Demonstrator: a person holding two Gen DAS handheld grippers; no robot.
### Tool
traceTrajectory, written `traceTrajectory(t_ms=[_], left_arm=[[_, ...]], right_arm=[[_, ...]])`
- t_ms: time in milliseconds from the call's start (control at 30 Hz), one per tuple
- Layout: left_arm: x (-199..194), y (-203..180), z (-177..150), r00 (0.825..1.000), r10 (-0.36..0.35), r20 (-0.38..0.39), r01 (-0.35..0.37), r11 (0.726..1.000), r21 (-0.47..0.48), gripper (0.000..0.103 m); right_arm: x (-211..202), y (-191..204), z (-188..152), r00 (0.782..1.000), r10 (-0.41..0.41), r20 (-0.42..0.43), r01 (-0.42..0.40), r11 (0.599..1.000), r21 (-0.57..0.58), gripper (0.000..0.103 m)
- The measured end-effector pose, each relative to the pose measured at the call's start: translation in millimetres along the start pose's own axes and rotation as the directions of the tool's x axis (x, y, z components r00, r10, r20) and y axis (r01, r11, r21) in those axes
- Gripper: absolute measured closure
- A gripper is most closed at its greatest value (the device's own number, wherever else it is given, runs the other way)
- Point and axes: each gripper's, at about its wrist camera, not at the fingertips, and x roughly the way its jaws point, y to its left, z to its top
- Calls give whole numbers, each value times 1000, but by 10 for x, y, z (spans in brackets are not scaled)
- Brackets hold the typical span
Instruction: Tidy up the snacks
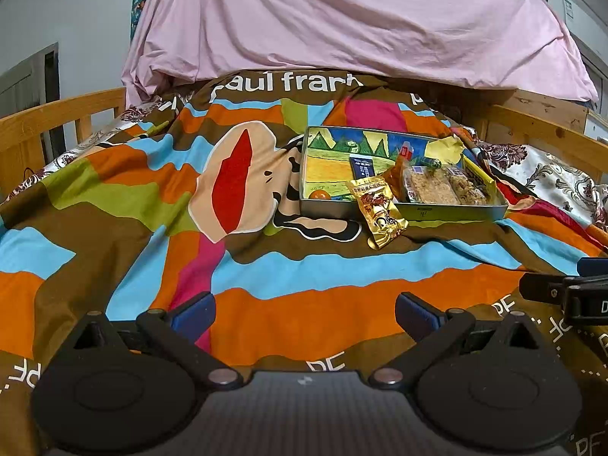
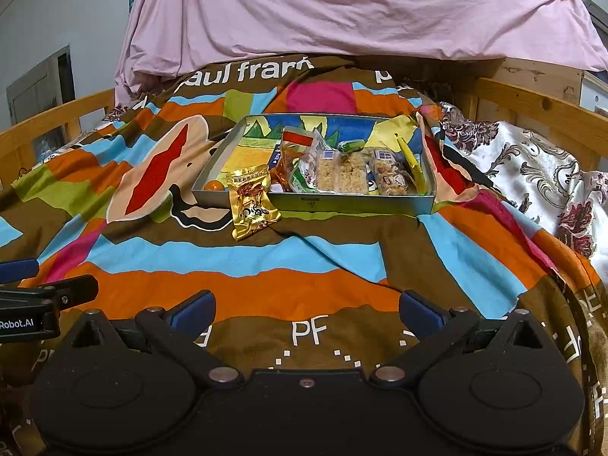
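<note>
Both hand-held grippers hung low over the near part of the bed, jaws spread wide with nothing between them: the left hand-held gripper [image 1: 306,313] and the right hand-held gripper [image 2: 307,312] sat side by side, each seen at the edge of the other's view. Farther off, a shallow metal tray [image 2: 334,203] rested on the colourful striped bedspread [image 2: 266,262]. Inside it lay several snacks, among them clear-wrapped grain bars [image 2: 344,176] toward the right and a small orange ball [image 2: 213,186] in the near left corner. A gold snack packet [image 2: 251,202] leaned against the tray's near wall, mostly outside on the bedspread. A pink sheet [image 2: 342,7] was draped behind.
</note>
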Motion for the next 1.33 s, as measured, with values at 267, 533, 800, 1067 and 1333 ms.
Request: traceTrajectory(t_ms=[267, 533, 800, 1067, 1333], left_arm=[[0, 2, -1, 1000, 0, 0, 0, 1000, -1, 0], [-2, -1, 0, 1000, 0, 0, 0, 1000, 0, 0], [-2, -2, 0, 1000, 0, 0, 0, 1000, -2, 0], [-1, -4, -13, 1000, -5, -2, 5, 1000, -1, 0], [-20, -24, -29, 1000, -9, 10, 9, 1000, 6, 0]], right_arm=[[1, 3, 4, 1000, -1, -1, 1, 1000, -1, 1], [1, 6, 7, 1000, -1, -2, 1, 1000, -1, 1], [1, 9, 8, 1000, -1, -2, 1, 1000, -2, 1], [2, 11, 9, 1000, -2, -3, 2, 1000, -3, 1], [2, 13, 11, 1000, -2, -4, 2, 1000, -2, 1]])
